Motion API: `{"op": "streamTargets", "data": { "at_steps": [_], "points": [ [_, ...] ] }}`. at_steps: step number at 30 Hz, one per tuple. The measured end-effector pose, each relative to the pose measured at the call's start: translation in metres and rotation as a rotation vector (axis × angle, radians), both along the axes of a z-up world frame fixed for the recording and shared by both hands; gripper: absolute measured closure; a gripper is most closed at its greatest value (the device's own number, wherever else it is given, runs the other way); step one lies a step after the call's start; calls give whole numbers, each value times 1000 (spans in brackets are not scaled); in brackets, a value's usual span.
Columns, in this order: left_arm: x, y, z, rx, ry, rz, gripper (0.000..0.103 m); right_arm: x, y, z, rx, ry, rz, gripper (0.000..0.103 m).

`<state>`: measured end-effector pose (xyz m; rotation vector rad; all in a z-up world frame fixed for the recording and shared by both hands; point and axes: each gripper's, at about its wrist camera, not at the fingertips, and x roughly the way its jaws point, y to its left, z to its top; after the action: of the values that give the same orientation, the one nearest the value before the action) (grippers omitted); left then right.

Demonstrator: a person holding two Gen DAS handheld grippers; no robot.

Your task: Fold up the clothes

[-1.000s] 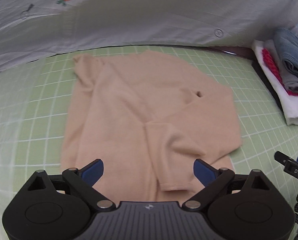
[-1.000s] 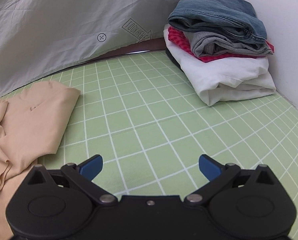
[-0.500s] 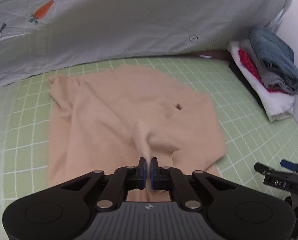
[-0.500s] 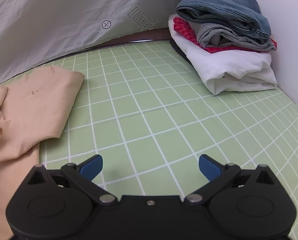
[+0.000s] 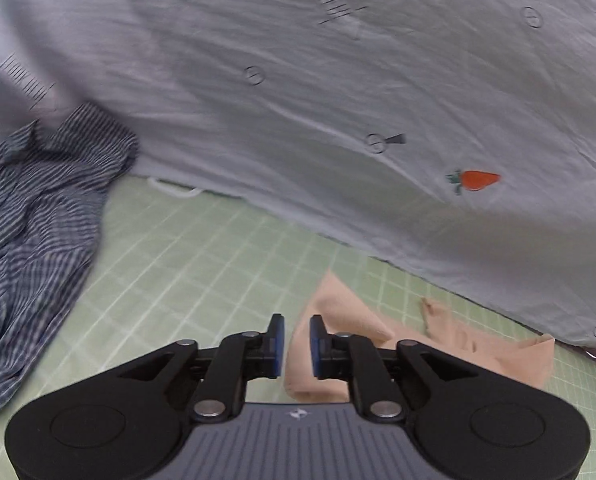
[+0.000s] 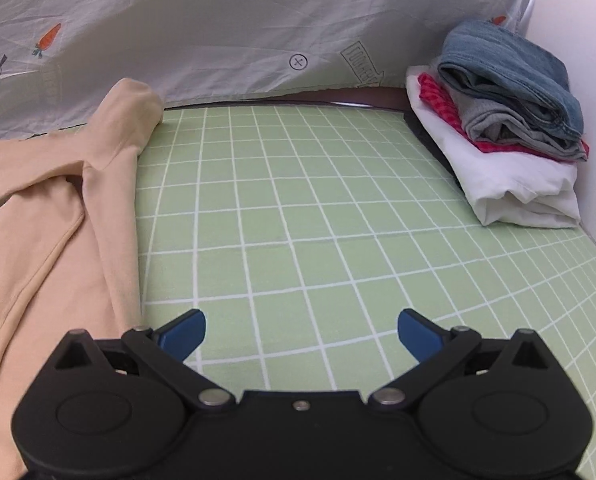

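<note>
A peach sweater (image 6: 50,216) lies on the green grid mat (image 6: 298,208), at the left of the right wrist view. In the left wrist view the sweater (image 5: 345,320) lies at the lower right. My left gripper (image 5: 297,346) has its jaws a narrow gap apart, and a fold of the peach cloth sits in and just right of that gap; I cannot tell whether the pads pinch it. My right gripper (image 6: 301,330) is open and empty over bare mat, just right of the sweater's edge.
A crumpled blue striped shirt (image 5: 34,232) lies at the left in the left wrist view. A stack of folded clothes (image 6: 501,128), jeans on top, stands at the back right by the white wall. A grey carrot-print sheet (image 5: 337,80) hangs behind the mat.
My left gripper shut on the sweater's sleeve, then swung left with it; its jaws now show a small gap. The sweater shifted. My right gripper stayed open and moved a little.
</note>
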<state>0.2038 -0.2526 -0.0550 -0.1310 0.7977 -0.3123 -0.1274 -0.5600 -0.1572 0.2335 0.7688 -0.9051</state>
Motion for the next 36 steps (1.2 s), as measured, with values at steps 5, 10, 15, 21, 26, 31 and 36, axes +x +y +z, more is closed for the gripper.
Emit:
{"op": "streamTargets", "data": {
  "at_steps": [5, 10, 15, 21, 26, 31, 36],
  "points": [
    [-49, -5, -26, 86, 89, -129, 41, 6, 11, 5, -4, -58, 31, 0],
    [-114, -35, -57, 130, 207, -316, 35, 15, 23, 0, 41, -59, 105, 0],
    [-172, -60, -85, 198, 272, -484, 35, 19, 39, -7, 56, -8, 169, 1],
    [-189, -65, -93, 261, 262, -530, 31, 10, 41, -15, 135, 13, 154, 35],
    [-188, -54, -93, 244, 298, -512, 29, 3, 44, -11, 203, -23, 187, 88],
    [-194, -49, -94, 267, 291, -543, 27, 1, 55, 1, 202, -73, 210, 100],
    [-197, -37, -92, 266, 295, -576, 27, 5, 72, 15, 210, -122, 221, 100]
  ]
}}
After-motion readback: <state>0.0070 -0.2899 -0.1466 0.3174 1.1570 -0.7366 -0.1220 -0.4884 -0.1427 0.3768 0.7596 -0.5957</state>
